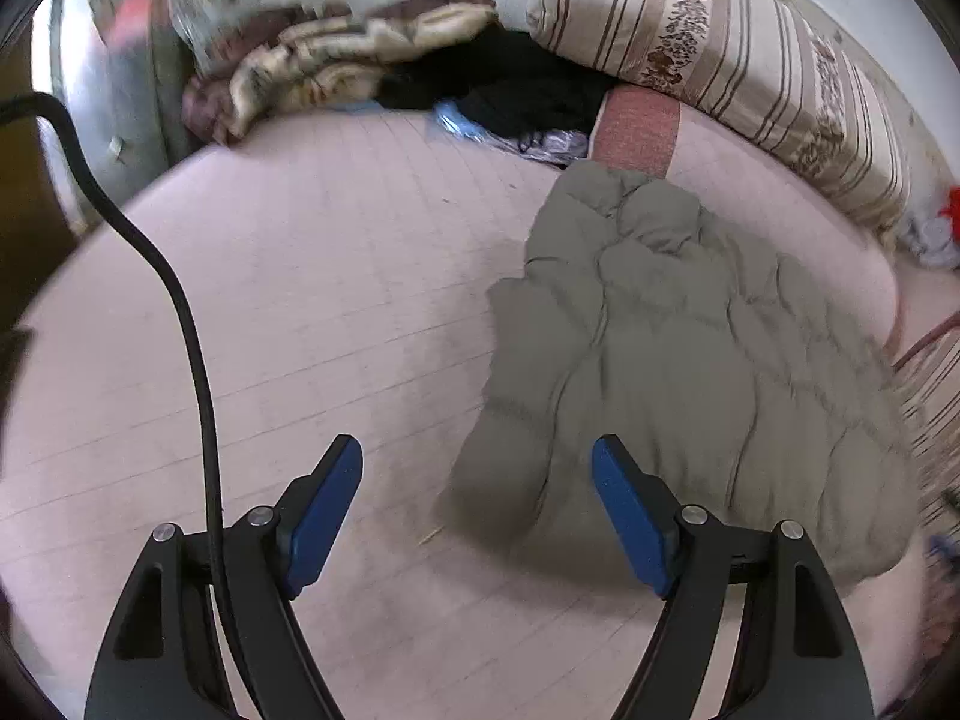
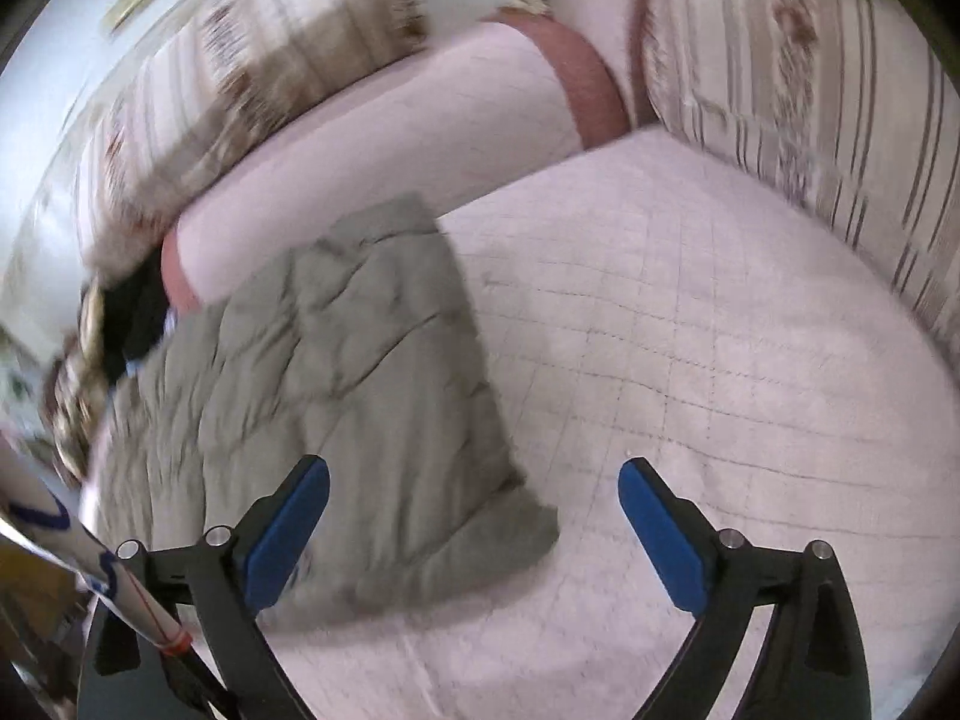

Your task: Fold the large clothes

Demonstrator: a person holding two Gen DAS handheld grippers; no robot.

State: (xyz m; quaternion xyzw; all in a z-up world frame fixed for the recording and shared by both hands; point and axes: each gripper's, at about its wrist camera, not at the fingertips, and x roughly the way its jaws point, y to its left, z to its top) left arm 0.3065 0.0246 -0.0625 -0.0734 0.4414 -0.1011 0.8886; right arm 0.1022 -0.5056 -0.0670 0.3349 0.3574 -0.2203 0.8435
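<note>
A grey-green quilted padded jacket (image 1: 678, 360) lies folded into a bundle on the pale pink quilted bed cover (image 1: 312, 300). In the left wrist view it lies to the right, and its near left corner reaches between the fingers of my left gripper (image 1: 477, 468), which hangs above it, open and holding nothing. In the right wrist view the same jacket (image 2: 336, 378) lies to the left. Its near right corner sits just ahead of my right gripper (image 2: 474, 480), whose blue pads (image 2: 660, 534) stand wide apart over bare cover with nothing between them.
Striped cushions (image 1: 750, 42) line the far and right sides of the bed. A pink bolster (image 2: 390, 138) lies behind the jacket. A brown and cream blanket (image 1: 336, 60), dark clothes (image 1: 510, 84) and a plastic bag sit at the back. A black cable (image 1: 180, 312) crosses the left wrist view.
</note>
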